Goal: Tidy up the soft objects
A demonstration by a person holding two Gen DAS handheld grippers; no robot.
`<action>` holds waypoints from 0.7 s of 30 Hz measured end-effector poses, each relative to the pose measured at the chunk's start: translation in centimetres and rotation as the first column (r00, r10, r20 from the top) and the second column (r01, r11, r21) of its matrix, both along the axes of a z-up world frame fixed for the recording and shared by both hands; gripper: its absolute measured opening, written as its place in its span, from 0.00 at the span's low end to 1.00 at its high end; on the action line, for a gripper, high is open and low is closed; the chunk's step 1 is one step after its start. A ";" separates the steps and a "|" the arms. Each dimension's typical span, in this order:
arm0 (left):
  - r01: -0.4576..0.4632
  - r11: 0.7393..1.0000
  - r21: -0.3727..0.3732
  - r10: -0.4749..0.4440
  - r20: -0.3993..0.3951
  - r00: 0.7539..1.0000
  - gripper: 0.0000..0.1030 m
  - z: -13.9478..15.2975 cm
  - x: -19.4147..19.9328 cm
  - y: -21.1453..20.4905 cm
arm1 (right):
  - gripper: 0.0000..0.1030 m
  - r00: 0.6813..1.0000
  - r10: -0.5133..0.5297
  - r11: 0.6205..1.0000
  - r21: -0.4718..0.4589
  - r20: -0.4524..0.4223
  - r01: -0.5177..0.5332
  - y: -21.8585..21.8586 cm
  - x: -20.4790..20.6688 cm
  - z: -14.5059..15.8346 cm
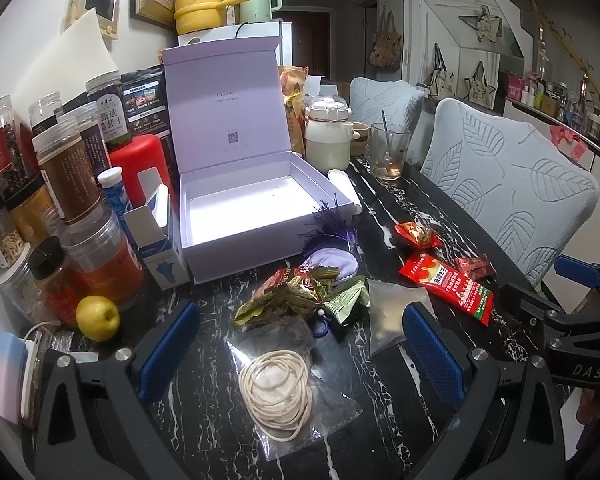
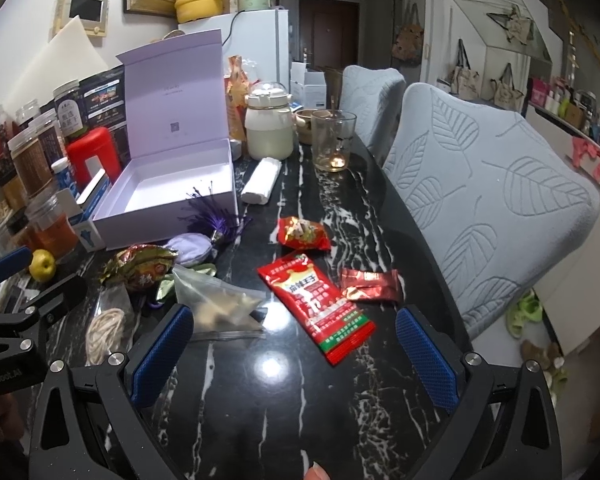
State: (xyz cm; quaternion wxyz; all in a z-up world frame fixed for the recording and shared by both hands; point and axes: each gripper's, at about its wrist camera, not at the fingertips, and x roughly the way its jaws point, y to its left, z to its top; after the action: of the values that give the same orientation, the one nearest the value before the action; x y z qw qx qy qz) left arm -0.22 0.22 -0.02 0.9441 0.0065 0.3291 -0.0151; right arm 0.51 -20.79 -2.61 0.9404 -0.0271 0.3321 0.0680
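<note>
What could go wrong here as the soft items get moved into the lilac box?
The cord coil lies on a clear bag; a pinch may catch film only. The open left hand-held gripper works beside crowded jars and could bump them. The tassel leans on the box and might snag.

Both wrist cameras are looking forward, low and close over the bench (image 1: 204, 432); both are sharing the open lilac box (image 1: 244, 208) and snack packets.
</note>
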 end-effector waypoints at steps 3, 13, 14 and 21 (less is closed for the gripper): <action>0.002 1.000 0.000 -0.002 -0.006 1.000 1.00 -0.1 0.1 0.0 | 1.00 1.000 -0.001 1.000 -0.002 0.000 0.001 0.0 0.0 -0.1; 0.005 1.000 0.002 -0.004 -0.016 1.000 1.00 -0.3 0.3 -0.1 | 1.00 1.000 0.001 1.000 0.008 -0.007 -0.001 -0.3 0.2 -0.3; 0.005 1.000 0.002 -0.005 -0.016 1.000 1.00 -0.3 0.3 -0.1 | 1.00 1.000 0.001 1.000 0.008 -0.007 -0.001 -0.3 0.2 -0.3; 0.004 1.000 0.003 -0.004 -0.019 1.000 1.00 -0.3 0.3 -0.1 | 1.00 1.000 0.001 1.000 0.007 -0.008 -0.001 -0.3 0.2 -0.3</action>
State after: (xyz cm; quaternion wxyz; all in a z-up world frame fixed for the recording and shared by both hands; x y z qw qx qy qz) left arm 0.08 0.15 -0.35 0.9409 0.0082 0.3382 -0.0166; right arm 0.71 -21.05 -2.89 0.9391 -0.0236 0.3355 0.0700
